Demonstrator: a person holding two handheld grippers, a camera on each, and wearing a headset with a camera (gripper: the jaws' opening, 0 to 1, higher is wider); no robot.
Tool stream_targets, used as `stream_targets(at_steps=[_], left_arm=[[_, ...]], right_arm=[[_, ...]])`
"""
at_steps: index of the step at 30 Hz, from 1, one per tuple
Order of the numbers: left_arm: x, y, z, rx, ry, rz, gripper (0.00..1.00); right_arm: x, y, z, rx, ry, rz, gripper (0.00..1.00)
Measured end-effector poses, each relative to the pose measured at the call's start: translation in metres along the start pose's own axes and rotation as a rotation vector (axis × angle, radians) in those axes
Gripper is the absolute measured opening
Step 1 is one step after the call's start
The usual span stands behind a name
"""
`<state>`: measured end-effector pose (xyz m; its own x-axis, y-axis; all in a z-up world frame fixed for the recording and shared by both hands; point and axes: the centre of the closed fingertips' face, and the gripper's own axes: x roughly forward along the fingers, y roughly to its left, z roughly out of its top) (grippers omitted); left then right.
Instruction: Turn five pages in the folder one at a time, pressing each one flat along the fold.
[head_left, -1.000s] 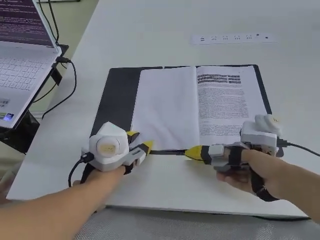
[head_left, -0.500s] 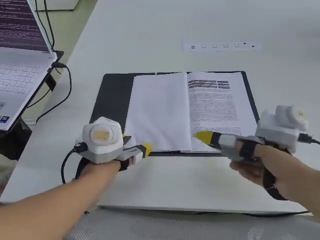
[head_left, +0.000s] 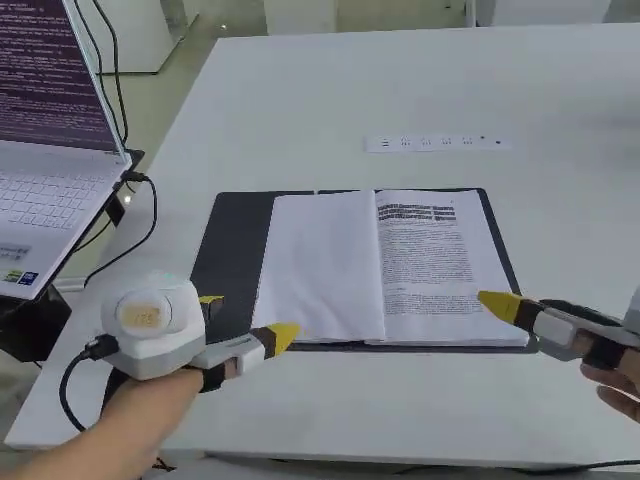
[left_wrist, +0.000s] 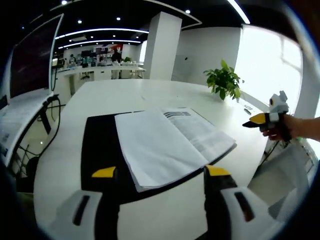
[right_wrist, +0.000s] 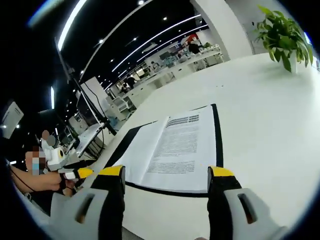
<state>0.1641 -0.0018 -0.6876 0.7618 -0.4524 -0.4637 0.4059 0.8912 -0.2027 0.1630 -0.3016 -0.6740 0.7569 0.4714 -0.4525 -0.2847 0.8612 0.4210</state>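
A black folder (head_left: 232, 260) lies open on the white table. Its left page (head_left: 320, 265) is blank and its right page (head_left: 425, 260) carries printed text; both lie flat. My left gripper (head_left: 245, 320) hovers open at the folder's near-left corner, holding nothing; in its own view the left gripper (left_wrist: 161, 172) straddles the near corner of the blank page (left_wrist: 160, 150). My right gripper (head_left: 500, 305) reaches in from the right, its yellow tip over the printed page's near-right corner. In its own view the right gripper (right_wrist: 165, 171) stands open before the printed page (right_wrist: 182, 145).
An open laptop (head_left: 50, 150) sits on a stand at the left, its cable (head_left: 140, 210) trailing onto the table. A white power strip (head_left: 435, 143) lies beyond the folder. A potted plant (left_wrist: 223, 82) stands at the table's far end. The table's near edge (head_left: 350, 462) is close.
The right gripper has slid from the bottom of the fold rightwards to the printed page's near-right corner. The left gripper drew back slightly. The head camera tilted up.
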Motion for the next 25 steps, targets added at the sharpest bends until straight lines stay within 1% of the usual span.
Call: stream_targets(at_steps=[2,3,4,5,6,7,8,9,14,17,21,22,23,25], left_arm=[[-0.009,0.0,0.009,-0.031,-0.04,0.009,0.73],[-0.013,0.0,0.01,-0.035,-0.044,0.012,0.74],[-0.016,0.0,0.011,-0.044,-0.05,0.015,0.74],[-0.021,0.001,0.014,-0.054,-0.073,0.026,0.75],[-0.025,0.0,0.015,-0.051,-0.083,0.033,0.76],[-0.029,-0.001,0.015,-0.057,-0.085,0.037,0.77],[-0.032,-0.001,0.015,-0.062,-0.093,0.04,0.78],[-0.035,-0.002,0.015,-0.061,-0.1,0.04,0.78],[-0.042,0.0,0.01,-0.086,-0.116,0.059,0.77],[-0.043,0.0,0.005,-0.099,-0.114,0.067,0.77],[-0.044,-0.003,0.004,-0.086,-0.106,0.065,0.81],[-0.044,-0.003,0.004,-0.08,-0.102,0.064,0.81],[-0.045,-0.004,0.004,-0.072,-0.106,0.063,0.8],[-0.044,-0.003,0.004,-0.072,-0.106,0.064,0.8]], right_arm=[[-0.009,-0.001,0.008,-0.017,-0.035,-0.005,0.65],[-0.012,-0.002,0.011,-0.019,-0.042,-0.007,0.65],[-0.017,-0.004,0.014,-0.016,-0.058,-0.022,0.65],[-0.018,-0.006,0.016,-0.019,-0.069,-0.027,0.65],[-0.021,-0.008,0.019,-0.022,-0.084,-0.033,0.65],[-0.024,-0.011,0.019,-0.02,-0.088,-0.042,0.66],[-0.027,-0.015,0.021,-0.02,-0.107,-0.062,0.66],[-0.027,-0.016,0.02,-0.02,-0.104,-0.062,0.66],[-0.032,-0.019,0.014,0.007,-0.115,-0.069,0.66],[-0.033,-0.021,0.01,0.015,-0.114,-0.075,0.66],[-0.036,-0.024,0.007,0.019,-0.121,-0.092,0.7],[-0.037,-0.023,0.007,0.021,-0.12,-0.087,0.69],[-0.037,-0.024,0.005,0.024,-0.111,-0.089,0.68],[-0.037,-0.025,0.005,0.022,-0.11,-0.092,0.69]])
